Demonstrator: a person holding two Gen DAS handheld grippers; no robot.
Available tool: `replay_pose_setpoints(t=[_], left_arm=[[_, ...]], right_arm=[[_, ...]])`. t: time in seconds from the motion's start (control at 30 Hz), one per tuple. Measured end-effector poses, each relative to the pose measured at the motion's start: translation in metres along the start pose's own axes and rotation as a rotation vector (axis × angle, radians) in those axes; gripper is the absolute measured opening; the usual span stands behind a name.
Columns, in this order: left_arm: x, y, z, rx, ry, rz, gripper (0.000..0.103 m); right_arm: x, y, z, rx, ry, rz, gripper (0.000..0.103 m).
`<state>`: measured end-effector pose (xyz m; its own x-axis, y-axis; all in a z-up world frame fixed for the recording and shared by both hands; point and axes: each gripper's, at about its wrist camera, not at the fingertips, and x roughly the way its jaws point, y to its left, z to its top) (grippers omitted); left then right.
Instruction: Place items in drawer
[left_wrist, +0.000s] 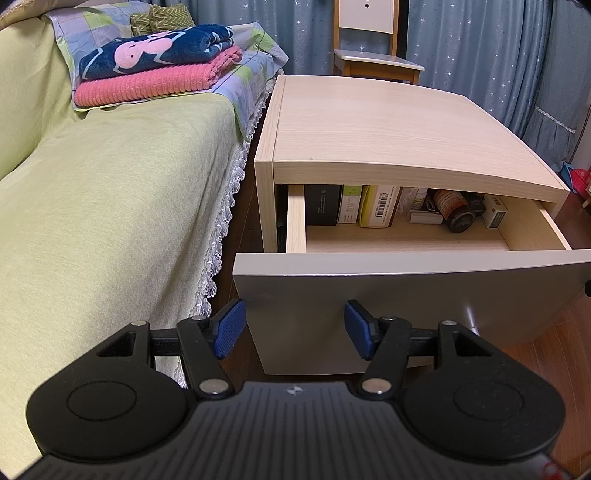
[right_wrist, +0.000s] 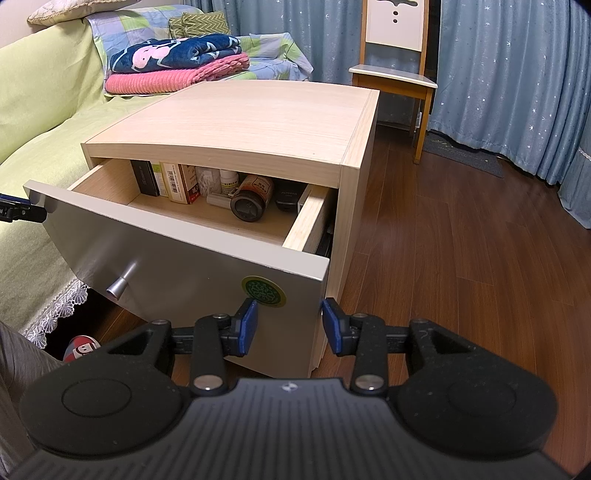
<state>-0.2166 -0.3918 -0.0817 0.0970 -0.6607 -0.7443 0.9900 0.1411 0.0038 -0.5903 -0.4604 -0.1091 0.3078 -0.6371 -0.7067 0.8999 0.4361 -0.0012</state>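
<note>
The left gripper (left_wrist: 294, 328), black with blue ridged pads, hangs with its fingers spread and nothing between them, just in front of the grey curved front panel (left_wrist: 406, 291) of the pulled-out drawer. The right gripper (right_wrist: 289, 326) is likewise parted and empty, its pads straddling the panel's right edge near a round green sticker (right_wrist: 263, 291). A short silver cylindrical knob (right_wrist: 119, 287) juts from the panel.

The pale wood drawer (right_wrist: 306, 221) stands open, and the items sit packed along its back, under the cabinet top: a black box (left_wrist: 322, 205) at the left, a white-and-green carton (left_wrist: 350, 204), a yellow box with a barcode (left_wrist: 380, 206), a brown jar with a dark lid (right_wrist: 253, 199) lying on its side, a small white bottle (right_wrist: 229, 179), and a dark object at the right that may be a speaker (right_wrist: 289, 197). The front half of the drawer floor is bare wood.

The light wood-grain nightstand (right_wrist: 243, 114) has a smooth curved top. To its left, close beside it, lies the bed with green cover and white lace fringe (left_wrist: 110, 192); to its right is open dark wood plank floor (right_wrist: 461, 258). Further back, folded pink and navy blankets (left_wrist: 159, 66), a wooden chair (right_wrist: 397, 77), and blue starred curtains (right_wrist: 498, 74).
</note>
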Motion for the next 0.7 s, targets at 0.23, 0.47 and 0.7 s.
replay_pose_setpoints(t=[0.23, 0.47, 0.7], left_arm=[[0.000, 0.000, -0.001, 0.000, 0.000, 0.000, 0.061], [0.001, 0.000, 0.000, -0.001, 0.000, 0.001, 0.061], [0.002, -0.001, -0.001, 0.000, 0.000, 0.002, 0.061]], right_arm=[[-0.001, 0.003, 0.000, 0.001, -0.001, 0.000, 0.035], [0.007, -0.009, 0.004, 0.004, -0.001, -0.002, 0.035], [0.008, -0.010, 0.005, 0.004, -0.001, -0.002, 0.035]])
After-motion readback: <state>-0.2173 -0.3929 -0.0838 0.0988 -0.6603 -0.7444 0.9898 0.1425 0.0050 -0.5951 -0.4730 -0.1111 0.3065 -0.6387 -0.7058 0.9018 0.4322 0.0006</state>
